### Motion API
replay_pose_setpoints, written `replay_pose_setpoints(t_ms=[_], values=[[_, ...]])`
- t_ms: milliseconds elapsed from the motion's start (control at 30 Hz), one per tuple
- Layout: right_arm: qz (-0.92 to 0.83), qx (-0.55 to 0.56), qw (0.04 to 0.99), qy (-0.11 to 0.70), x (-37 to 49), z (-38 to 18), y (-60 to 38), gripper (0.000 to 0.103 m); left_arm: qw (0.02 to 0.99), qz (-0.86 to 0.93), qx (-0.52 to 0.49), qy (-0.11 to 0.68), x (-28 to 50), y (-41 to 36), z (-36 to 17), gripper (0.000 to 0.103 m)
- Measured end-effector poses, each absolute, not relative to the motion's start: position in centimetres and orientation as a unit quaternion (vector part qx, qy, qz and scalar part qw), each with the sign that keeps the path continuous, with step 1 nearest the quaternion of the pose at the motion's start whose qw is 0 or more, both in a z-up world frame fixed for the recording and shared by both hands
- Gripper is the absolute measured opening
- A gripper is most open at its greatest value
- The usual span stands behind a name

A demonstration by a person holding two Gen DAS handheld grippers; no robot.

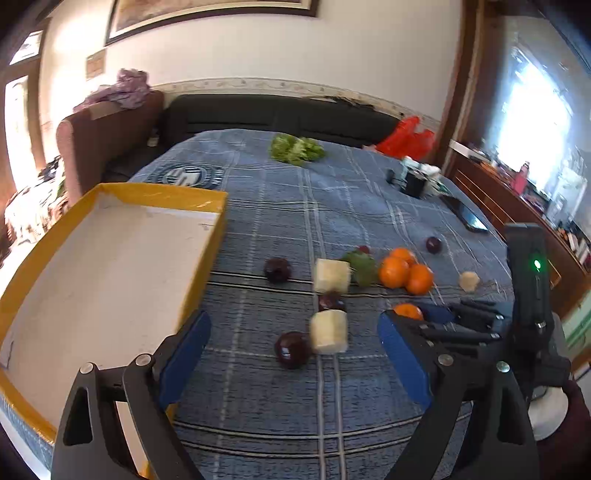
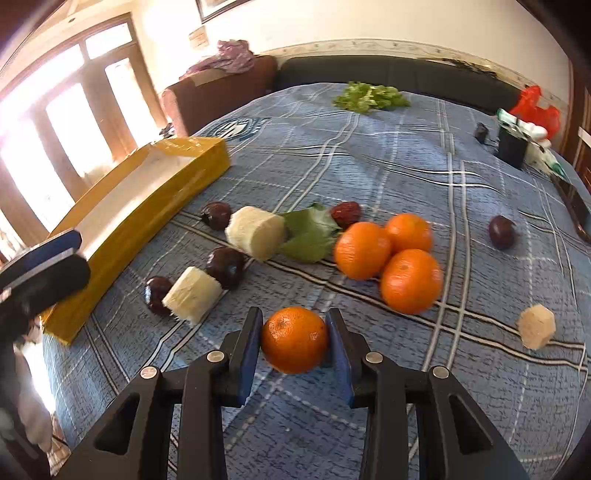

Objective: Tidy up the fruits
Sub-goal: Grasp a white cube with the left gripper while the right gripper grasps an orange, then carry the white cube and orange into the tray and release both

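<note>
Left view: our left gripper (image 1: 293,354) hangs wide open, empty, beside the box (image 1: 110,258). Right view: right gripper (image 2: 294,341) pinches an orange (image 2: 294,339) on the cloth (image 2: 388,166); lift straight, squeeze gently.

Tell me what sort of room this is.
Probably a home living room: a dark sofa and a brown armchair stand behind the cloth-covered table, with a framed picture on the wall.
</note>
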State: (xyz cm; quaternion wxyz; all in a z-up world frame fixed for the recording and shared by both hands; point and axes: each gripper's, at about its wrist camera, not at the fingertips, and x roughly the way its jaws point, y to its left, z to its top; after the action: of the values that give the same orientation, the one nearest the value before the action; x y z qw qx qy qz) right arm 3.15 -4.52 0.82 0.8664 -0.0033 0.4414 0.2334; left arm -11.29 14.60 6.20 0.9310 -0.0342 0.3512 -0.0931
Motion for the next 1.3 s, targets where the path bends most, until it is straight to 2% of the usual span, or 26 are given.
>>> replay_pose_setpoints(t_ms=[100,167,233,633,700,933,967,1000,1200,1233,1300], values=[[0.210,0.011,0.872,0.442,3.2,0.9,-5.8,0.038,0.926,-0.125,-0.014,0.356,-10.8,12.9,6.1,0.079],[0.197,0.030,0.874,0.444,3.5,0.9,-6.9,0.039,0.920,-0.140,0.001,0.367,-10.0,11.9,5.8,0.060],[0.192,0.053,0.871,0.449,3.8,0.7,-7.9,0.038,0.914,-0.149,0.014,0.377,-9.1,10.9,5.3,0.047],[0.192,0.083,0.863,0.460,4.2,0.5,-8.9,0.039,0.898,-0.122,0.080,0.415,-6.8,8.6,2.5,0.045],[0.192,0.083,0.863,0.460,4.2,0.5,-8.9,0.039,0.903,-0.108,0.085,0.408,-7.0,8.6,2.7,0.025],[0.186,0.075,0.867,0.456,4.0,0.6,-8.8,0.039,0.911,-0.105,0.050,0.396,-8.0,9.9,3.7,0.021],[0.185,0.074,0.869,0.453,4.0,0.7,-8.8,0.039,0.913,-0.106,0.044,0.391,-8.3,10.2,4.0,0.003],[0.183,0.073,0.871,0.450,3.9,0.7,-8.8,0.039,0.915,-0.107,0.035,0.388,-8.7,10.6,4.5,0.001],[0.180,0.061,0.882,0.430,3.3,1.5,-8.4,0.039,0.927,-0.097,-0.028,0.362,-10.5,14.1,7.2,0.001],[0.184,0.061,0.881,0.431,3.3,1.5,-8.3,0.039,0.926,-0.099,-0.034,0.363,-10.5,14.3,7.3,0.004],[0.188,0.062,0.880,0.432,3.3,1.5,-8.0,0.039,0.921,-0.107,-0.028,0.373,-10.5,13.9,6.9,0.026]])
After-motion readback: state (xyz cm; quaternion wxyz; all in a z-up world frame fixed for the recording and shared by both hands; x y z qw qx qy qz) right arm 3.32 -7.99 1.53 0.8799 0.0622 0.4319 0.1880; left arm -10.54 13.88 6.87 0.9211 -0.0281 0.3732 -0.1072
